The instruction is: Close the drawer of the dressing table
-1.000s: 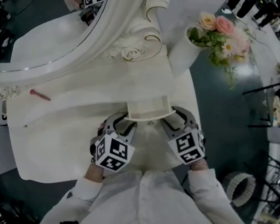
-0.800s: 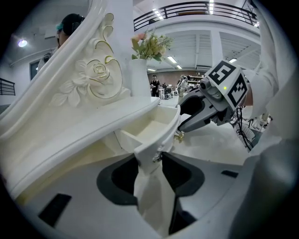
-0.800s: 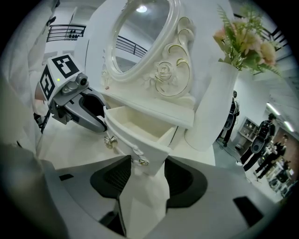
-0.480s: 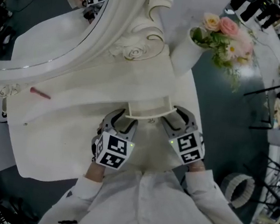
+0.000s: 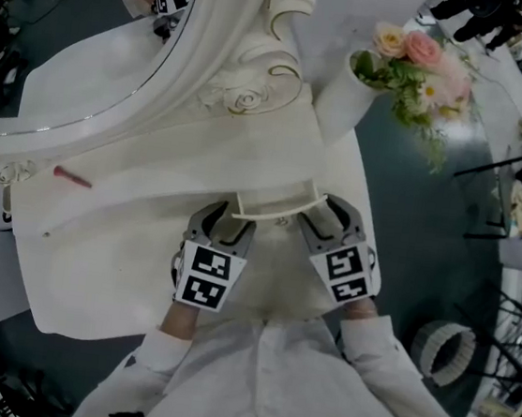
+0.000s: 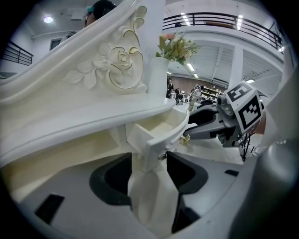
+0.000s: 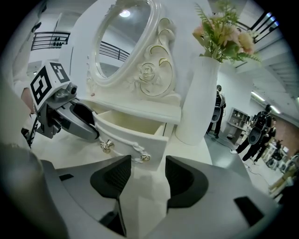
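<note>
- Left tool point(image 6: 149, 163): jaws opening and already wide. A corner of the drawer point(image 6: 156, 135) stands between their tips, and the pads are off it.
- Right tool point(image 7: 148, 170): jaws apart. The drawer's other corner is at their tips, ungripped.
- Both tools point forward and down, side by side, tips angled toward each other, marker cubes facing up.
- A white sleeve point(image 5: 386, 346) trails behind each tool.

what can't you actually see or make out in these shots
Rear of the drawer: tucked under the tabletop in every view.
Red thing on the tabletop: too small in the head view to identify.
Top and left of the mirror: cut off by the head view's edges.
</note>
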`<state>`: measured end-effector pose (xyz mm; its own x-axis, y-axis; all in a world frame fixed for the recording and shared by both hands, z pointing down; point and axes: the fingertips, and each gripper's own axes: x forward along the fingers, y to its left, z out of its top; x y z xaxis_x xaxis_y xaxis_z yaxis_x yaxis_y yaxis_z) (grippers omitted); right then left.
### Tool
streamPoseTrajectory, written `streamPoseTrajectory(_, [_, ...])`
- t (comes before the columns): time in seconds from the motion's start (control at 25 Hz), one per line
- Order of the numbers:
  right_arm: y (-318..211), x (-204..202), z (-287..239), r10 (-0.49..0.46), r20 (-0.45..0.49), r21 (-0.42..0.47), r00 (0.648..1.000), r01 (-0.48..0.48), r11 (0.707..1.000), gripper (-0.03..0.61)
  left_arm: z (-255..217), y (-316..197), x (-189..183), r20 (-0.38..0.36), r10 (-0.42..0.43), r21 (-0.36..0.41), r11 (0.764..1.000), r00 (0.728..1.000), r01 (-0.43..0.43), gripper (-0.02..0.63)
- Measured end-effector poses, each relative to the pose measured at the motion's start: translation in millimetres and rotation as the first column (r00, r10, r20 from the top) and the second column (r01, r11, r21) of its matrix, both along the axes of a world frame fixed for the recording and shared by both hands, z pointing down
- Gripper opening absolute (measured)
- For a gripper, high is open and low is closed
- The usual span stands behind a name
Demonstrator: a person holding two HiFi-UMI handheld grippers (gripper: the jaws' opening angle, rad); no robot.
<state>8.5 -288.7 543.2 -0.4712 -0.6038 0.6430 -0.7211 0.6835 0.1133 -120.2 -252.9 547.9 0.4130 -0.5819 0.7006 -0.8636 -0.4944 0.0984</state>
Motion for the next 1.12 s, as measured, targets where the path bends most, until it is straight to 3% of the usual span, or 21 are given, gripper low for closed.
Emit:
streamPoseTrajectory(0.52, [-7,-3,0,0.043,0.050,-0.028,0.998,-0.041,0.999,0.209,-2,-7,-3,0.007,-0.021,0.022,1.000,1.000,0.021,0.215])
streamPoseTrajectory(1.12, [-17,-9,3,0.125,0.109,-0.062,0.986,-0.118,0.991,0.209,-2,-18,-10,-0.011,-0.111,0.031,0.993,0.994,0.111,0.216])
